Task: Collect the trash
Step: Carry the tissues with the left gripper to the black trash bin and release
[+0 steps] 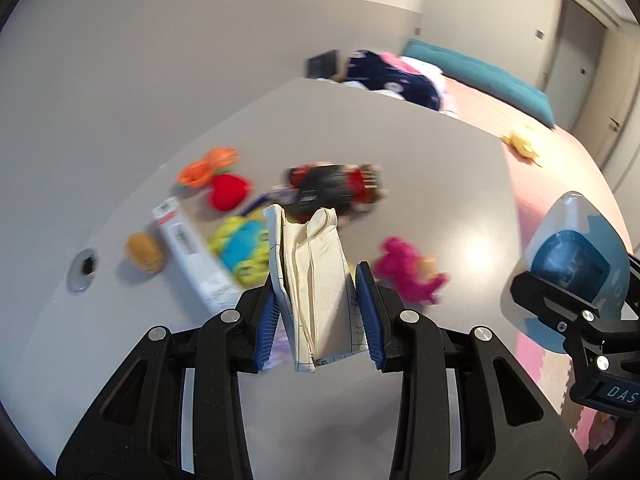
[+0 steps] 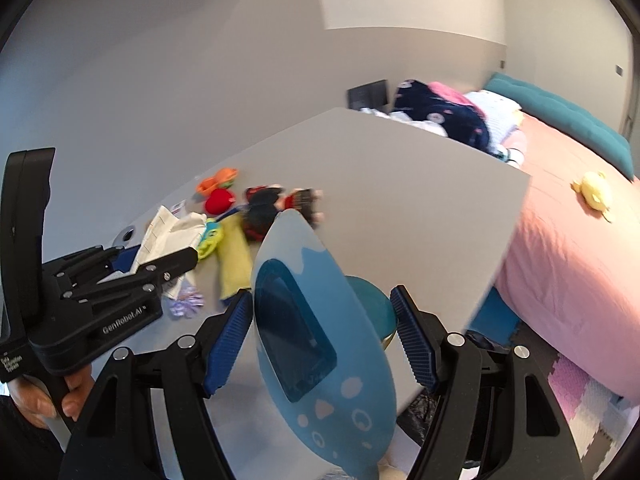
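Here a grey table [image 1: 400,152] fills both views, with a pink bed [image 2: 568,248] beyond its far edge. Toys lie scattered on the table's left part: a white box [image 1: 188,256], a black-and-red toy [image 1: 336,184], a magenta plush [image 1: 404,268], a red plush [image 1: 228,190].

The right gripper [image 2: 322,340] pinches a blue teardrop-shaped pouch [image 2: 316,344] with a dark window; its pads press on the pouch's two sides, over the table's near edge.

The left gripper [image 1: 320,308] is closed on a folded paper wad [image 1: 316,280], cream with printed lines, held upright above the table.
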A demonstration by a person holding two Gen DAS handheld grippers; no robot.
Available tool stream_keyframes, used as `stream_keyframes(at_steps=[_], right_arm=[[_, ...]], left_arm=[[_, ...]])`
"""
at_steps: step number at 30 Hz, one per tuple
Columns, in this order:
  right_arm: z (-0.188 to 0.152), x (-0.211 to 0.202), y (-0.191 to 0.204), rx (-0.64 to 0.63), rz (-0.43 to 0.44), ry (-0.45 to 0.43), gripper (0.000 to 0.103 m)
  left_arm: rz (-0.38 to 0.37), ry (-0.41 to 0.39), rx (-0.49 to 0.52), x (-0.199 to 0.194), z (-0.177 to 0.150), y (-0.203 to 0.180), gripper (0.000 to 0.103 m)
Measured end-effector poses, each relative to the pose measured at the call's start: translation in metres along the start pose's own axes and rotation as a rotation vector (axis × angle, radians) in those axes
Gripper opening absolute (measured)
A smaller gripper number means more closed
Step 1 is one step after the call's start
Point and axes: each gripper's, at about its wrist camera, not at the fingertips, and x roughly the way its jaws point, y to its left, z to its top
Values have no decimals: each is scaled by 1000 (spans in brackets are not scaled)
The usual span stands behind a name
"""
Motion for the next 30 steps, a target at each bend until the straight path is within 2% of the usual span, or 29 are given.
stream_keyframes(at_steps=[6,13,30], right_arm=[[-9,-19,-51,72,-61,-13,71],[-27,-29,-103,159,-105,0,65],[-66,-62,-217,361,-248,-9,65]], left_arm=[[-70,9,67,11,5,-53,36],[-137,35,151,27,6,-117,36],[-280,88,342,53,4,-250,36]])
